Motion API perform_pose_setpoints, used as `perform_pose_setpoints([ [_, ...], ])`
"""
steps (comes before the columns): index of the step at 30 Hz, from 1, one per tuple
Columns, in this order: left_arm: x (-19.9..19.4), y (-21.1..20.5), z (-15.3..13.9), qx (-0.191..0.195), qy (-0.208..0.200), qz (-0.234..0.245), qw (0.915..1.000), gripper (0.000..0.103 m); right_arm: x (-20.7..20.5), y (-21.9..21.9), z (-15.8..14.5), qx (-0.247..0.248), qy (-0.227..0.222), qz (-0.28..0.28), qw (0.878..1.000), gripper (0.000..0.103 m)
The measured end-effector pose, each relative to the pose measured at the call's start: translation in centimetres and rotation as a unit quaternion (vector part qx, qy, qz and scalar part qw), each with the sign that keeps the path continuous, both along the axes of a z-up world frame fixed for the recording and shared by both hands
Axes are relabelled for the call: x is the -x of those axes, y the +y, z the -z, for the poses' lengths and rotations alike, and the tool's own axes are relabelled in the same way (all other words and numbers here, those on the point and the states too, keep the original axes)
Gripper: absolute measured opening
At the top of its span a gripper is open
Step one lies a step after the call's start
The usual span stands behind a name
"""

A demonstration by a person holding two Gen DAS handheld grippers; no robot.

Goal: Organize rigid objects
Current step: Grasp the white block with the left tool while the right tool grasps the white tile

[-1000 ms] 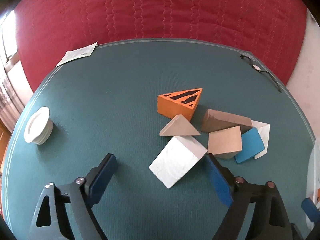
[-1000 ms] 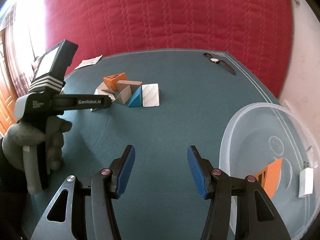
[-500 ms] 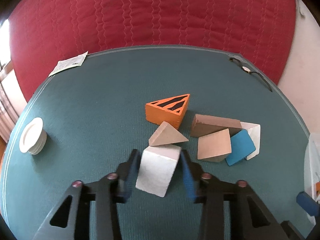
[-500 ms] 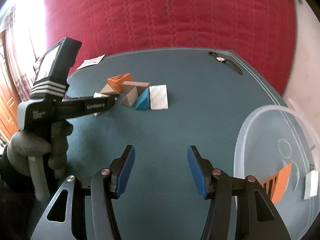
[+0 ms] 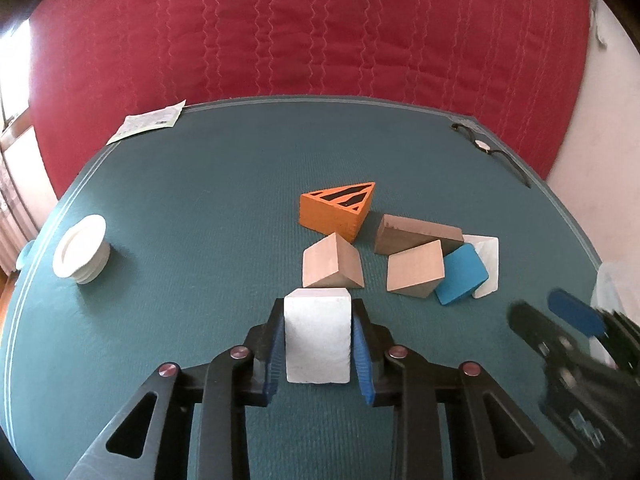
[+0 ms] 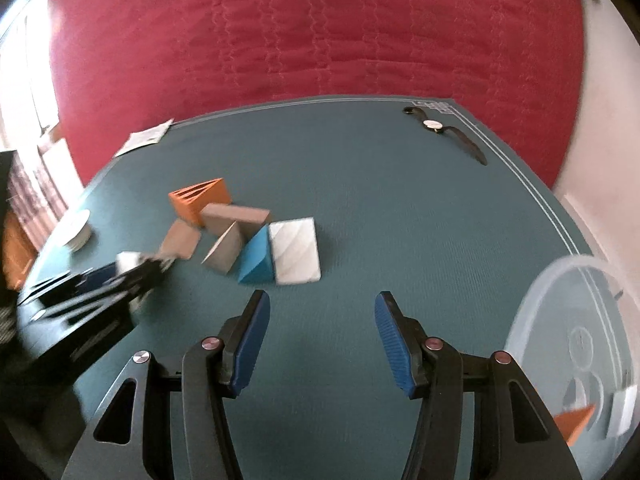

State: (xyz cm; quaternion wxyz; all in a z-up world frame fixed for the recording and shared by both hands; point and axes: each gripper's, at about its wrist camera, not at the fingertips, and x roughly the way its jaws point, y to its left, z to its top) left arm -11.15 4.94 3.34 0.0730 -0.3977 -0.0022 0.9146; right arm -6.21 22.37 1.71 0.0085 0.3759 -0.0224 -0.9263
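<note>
Now the left gripper (image 5: 318, 340) has just been closing, and its blue pads are clamped on the flanks of the white block (image 5: 317, 336), which sits between them at the near edge of the pile on the green mat (image 5: 200, 200). Lift it straight up before travelling: the tan wedge (image 5: 332, 262) lies just beyond its far face, and I can't quite tell whether the two touch, so a sideways drag could shove the wedge into the orange striped wedge (image 5: 338, 210). The grip looks square and fairly deep on the sides, so the block should ride level if the wrist holds its angle. Over on the right, the right gripper (image 6: 322, 336) hangs with its fingers apart and nothing between them, facing the blue wedge (image 6: 256, 260) and the white slab (image 6: 296, 250) beside it. The clear tub (image 6: 532, 320), with an orange piece (image 6: 572, 422) already inside, is the likely drop spot, so carry the white block high and let go low inside the rim
</note>
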Motion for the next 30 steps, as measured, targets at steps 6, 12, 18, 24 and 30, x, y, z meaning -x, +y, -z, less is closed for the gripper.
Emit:
perform_pose_setpoints([
  [6,0.1,-0.5,0.3,-0.007,-0.008,-0.009,0.9999,0.032,2.7,-0.3,1.0,0.005,-0.023,0.006,1.000,0.056],
  [12,0.2,-0.7,0.7,-0.010,-0.014,-0.013,0.9998,0.031,4.2,-0.9,1.3,0.002,-0.023,-0.011,1.000,0.056],
  [18,0.1,-0.6,0.8,-0.013,-0.015,-0.014,0.9997,0.031,5.4,-1.2,1.4,0.001,-0.023,-0.020,1.000,0.056],
  [24,0.1,-0.9,0.7,-0.035,-0.017,-0.007,0.9992,0.031,5.4,-1.4,1.5,0.002,-0.020,-0.023,1.000,0.037],
  [30,-0.1,-1.1,0.1,-0.067,-0.012,0.005,0.9977,0.031,4.8,-1.3,1.4,0.003,-0.017,-0.028,0.999,0.032],
])
